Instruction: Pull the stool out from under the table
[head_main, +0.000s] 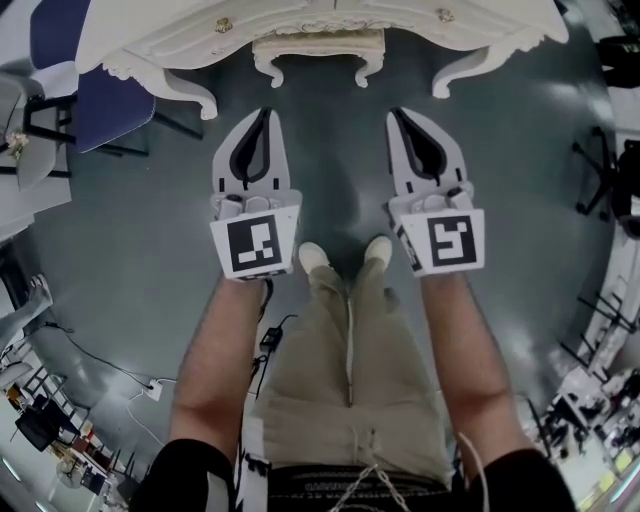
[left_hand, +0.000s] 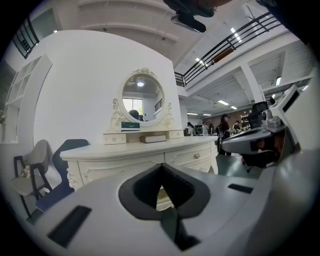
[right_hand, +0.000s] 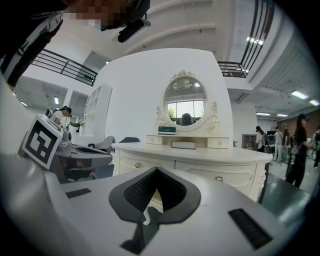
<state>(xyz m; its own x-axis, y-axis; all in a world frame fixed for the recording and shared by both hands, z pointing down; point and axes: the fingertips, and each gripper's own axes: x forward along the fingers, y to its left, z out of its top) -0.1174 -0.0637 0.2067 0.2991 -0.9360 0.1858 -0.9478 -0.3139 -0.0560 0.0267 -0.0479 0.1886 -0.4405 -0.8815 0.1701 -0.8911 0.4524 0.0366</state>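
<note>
Left gripper (head_main: 266, 115) and right gripper (head_main: 394, 116) are hovering, jaws pressed together, empty; beyond, stool (head_main: 318, 45) is sitting lengthwise left-to-right beneath table (head_main: 160, 38)

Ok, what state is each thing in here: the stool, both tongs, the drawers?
stool: tucked under the table, untouched.
left tongs: shut, empty, short of the stool.
right tongs: shut, empty, short of the stool.
drawers: shut.
</note>
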